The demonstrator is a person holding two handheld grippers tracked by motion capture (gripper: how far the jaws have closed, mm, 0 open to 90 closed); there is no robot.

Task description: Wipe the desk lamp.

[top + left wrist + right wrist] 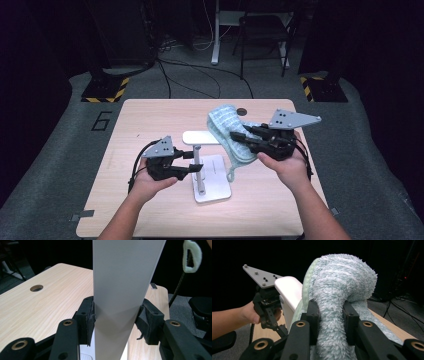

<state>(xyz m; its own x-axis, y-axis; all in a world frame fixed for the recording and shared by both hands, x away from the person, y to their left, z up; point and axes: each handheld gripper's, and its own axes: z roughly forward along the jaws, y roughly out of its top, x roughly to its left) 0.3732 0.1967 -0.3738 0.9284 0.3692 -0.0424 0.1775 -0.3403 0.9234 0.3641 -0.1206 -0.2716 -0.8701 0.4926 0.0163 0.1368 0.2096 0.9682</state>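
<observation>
While your left gripper (192, 162) is clamping the white post of the rack (198, 167), its pads pressing on both sides of the post as the left gripper view shows, you are carrying the towel (227, 131) in your right gripper (239, 140). Those right jaws are pinched nearly together on a thick fold of the pale green pile, so the cloth is bulging up and over ahead of the pads (349, 315) and trailing below them.

From your right gripper the rack's flat white bar (200, 137) is lying just ahead and to its left, close to the towel's leading edge; in the right gripper view it is sitting right beside the raised hump of cloth. The bar's long axis is running crosswise to your jaws, roughly level above the table (150, 120), and the post is standing upright under it on a white base (212, 187).

Your right hand (285, 167) is the one nearer the bar's free end, while your left hand (150, 182) is steadying the rack. I judge that the hump needs to be lifted clear over the bar before it is let down, so the cloth is hanging on both sides
</observation>
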